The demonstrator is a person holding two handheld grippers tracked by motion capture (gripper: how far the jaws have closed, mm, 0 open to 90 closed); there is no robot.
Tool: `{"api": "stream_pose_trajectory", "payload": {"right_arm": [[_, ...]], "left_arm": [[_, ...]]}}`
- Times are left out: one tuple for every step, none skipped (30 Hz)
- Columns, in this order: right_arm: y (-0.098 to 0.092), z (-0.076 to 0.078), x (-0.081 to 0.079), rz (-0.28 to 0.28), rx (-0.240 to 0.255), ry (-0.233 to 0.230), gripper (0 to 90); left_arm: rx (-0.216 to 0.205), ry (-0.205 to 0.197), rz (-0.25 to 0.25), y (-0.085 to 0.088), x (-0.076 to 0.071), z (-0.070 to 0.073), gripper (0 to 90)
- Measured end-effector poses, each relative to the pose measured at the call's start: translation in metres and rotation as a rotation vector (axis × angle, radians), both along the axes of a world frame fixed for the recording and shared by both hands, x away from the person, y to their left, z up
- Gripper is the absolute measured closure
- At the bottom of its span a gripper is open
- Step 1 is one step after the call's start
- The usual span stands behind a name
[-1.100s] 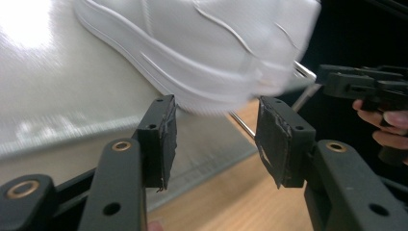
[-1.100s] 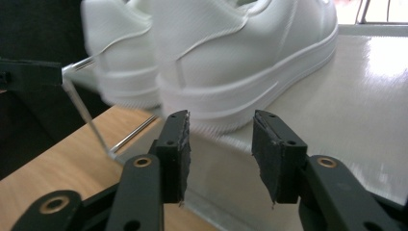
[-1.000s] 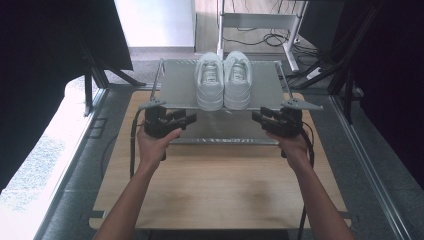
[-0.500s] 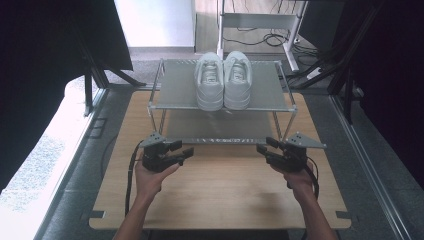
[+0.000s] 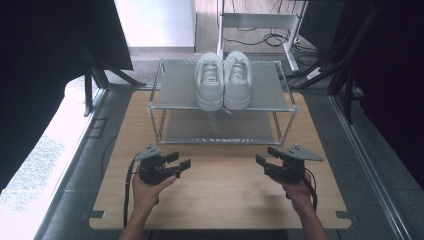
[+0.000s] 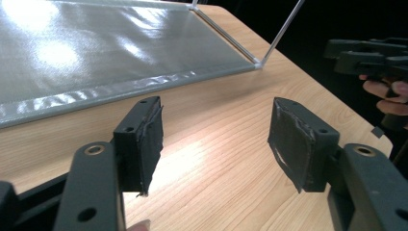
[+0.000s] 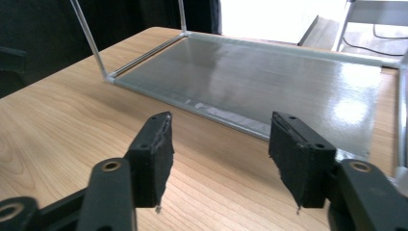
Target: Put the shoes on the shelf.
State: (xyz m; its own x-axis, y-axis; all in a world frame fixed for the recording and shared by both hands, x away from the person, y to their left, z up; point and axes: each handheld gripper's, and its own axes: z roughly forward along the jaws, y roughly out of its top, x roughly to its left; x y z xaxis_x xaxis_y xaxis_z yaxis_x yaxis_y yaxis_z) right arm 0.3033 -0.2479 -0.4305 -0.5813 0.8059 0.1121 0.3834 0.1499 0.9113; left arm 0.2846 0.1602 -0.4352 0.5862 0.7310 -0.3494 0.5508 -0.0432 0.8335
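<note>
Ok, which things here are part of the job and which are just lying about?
In the job:
- pair of white shoes on the rack's top shelf
- wire rack
- left gripper, open, empty
- right gripper, open, empty

Lying about:
- white stand behind the table
- floor cables

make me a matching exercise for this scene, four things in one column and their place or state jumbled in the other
Things:
1. pair of white shoes
2. lower shelf
3. left gripper
4. right gripper

Places or states:
A. bare, under the top shelf
B. open, held over the table's near right part
C. side by side on the rack's top shelf
D. open, held over the table's near left part

Pairs: 1-C, 2-A, 3-D, 4-B
</note>
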Motion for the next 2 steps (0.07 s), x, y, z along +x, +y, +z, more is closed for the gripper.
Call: {"api": "stream_pose_trajectory", "payload": {"right_arm": [[-0.0022, -0.0010, -0.0008, -0.008, -0.001, 0.000, 39.0], [-0.0046, -0.0037, -0.0011, -0.017, 0.000, 0.007, 38.5]], "left_arm": [[0.001, 0.000, 0.006, 0.0010, 0.0000, -0.0008, 35.9], [0.001, 0.000, 0.006, 0.0010, 0.0000, -0.0008, 35.7]]}}
